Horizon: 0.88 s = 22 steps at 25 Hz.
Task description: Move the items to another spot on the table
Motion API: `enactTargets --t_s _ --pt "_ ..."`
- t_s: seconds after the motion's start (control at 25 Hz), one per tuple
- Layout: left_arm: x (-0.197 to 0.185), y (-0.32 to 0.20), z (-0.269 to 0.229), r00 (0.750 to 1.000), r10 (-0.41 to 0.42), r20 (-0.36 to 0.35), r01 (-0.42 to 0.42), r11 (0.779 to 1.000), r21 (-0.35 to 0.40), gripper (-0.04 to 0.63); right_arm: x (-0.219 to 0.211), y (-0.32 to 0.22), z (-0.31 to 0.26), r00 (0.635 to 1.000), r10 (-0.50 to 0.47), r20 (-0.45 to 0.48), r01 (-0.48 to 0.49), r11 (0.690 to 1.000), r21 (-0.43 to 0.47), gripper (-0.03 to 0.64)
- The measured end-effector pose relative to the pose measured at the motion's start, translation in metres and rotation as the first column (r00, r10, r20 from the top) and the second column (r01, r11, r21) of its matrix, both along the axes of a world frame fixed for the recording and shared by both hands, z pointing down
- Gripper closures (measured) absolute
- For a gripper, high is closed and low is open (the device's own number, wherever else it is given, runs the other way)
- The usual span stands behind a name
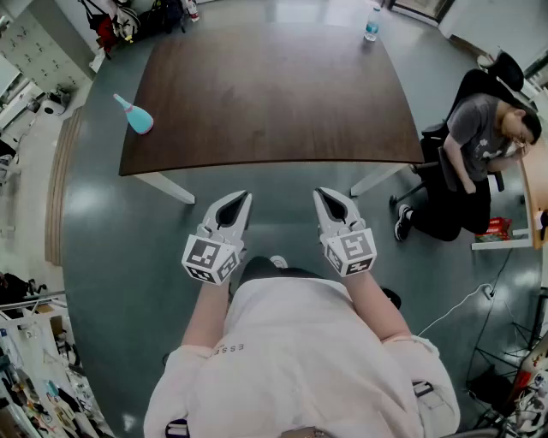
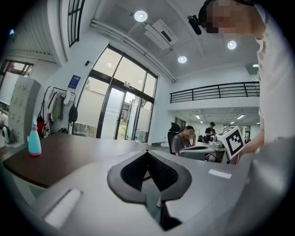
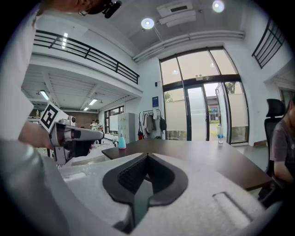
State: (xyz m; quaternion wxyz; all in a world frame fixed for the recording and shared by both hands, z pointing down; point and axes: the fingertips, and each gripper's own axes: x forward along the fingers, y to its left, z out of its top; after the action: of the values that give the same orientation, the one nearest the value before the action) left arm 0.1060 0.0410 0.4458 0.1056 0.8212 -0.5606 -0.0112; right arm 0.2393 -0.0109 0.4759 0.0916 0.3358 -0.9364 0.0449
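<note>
**A:** Hovering short of the surface [image 1: 274, 94], left tongs [image 1: 240, 200] and right tongs [image 1: 324, 198] are both pressed together, empty.

**B:** And the blue bottle [image 1: 135, 117] stands upright at the surface's left edge, upper left of frame. The left tongs are nearer.

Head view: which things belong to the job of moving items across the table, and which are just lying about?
Job: turquoise plastic bottle, clear plastic water bottle, dark brown wooden table, left gripper and right gripper, both shut.
Lying about: black office chair, seated person.
</note>
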Motion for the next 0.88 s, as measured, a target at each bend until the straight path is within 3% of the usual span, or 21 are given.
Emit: enactTargets --t_s 0.36,0.88 --pt "-0.009 0.003 0.002 1.000 -0.018 0.001 0.018 1.000 0.001 0.578 -0.002 -0.003 -0.003 0.998 0.034 0.053 -0.034 0.999 -0.008 0.626" --pt "-0.002 0.002 0.002 0.999 -0.039 -0.001 0.039 0.999 0.001 0.578 0.012 -0.012 0.002 0.998 0.042 0.036 -0.041 0.999 -0.025 0.626"
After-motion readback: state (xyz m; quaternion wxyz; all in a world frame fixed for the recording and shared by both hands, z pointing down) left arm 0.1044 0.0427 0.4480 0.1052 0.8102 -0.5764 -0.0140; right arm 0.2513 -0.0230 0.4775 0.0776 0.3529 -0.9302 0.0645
